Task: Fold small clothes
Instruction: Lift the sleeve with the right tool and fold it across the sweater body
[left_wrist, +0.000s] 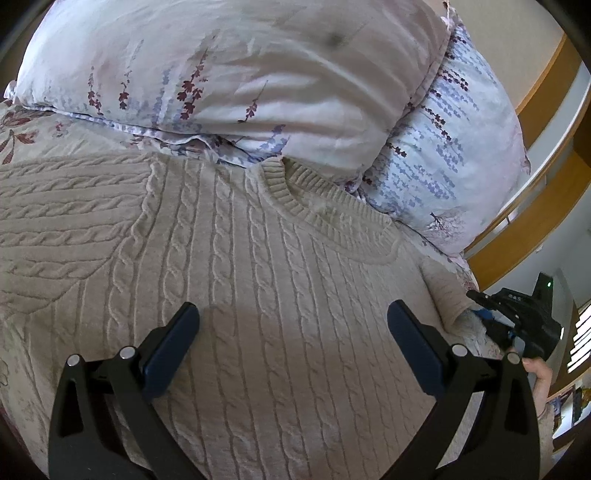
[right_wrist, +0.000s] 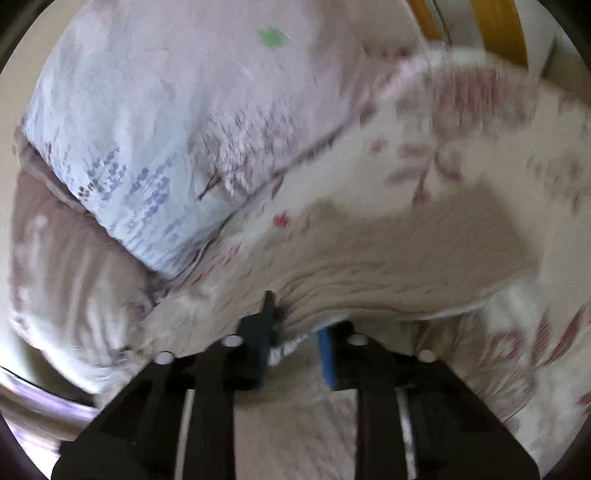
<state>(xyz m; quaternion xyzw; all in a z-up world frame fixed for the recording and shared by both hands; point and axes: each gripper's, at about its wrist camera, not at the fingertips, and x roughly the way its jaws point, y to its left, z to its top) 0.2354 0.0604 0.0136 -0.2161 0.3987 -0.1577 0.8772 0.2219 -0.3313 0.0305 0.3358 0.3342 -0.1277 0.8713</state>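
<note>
Left tongs (left_wrist: 293, 319) wide, hovering over sweater (left_wrist: 236, 258) on bed (left_wrist: 22, 133); right tongs (right_wrist: 295, 332) pinch sleeve (right_wrist: 388, 251) (view blurred), beside pillows (left_wrist: 258, 74).

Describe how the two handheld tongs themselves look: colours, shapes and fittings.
The left tongs have matte black angular linkage arms, round silver pivot pins and flat dark-blue finger pads. The right tongs look alike: black arms, silver pins, a brighter blue pad; blur hides finer markings.
</note>
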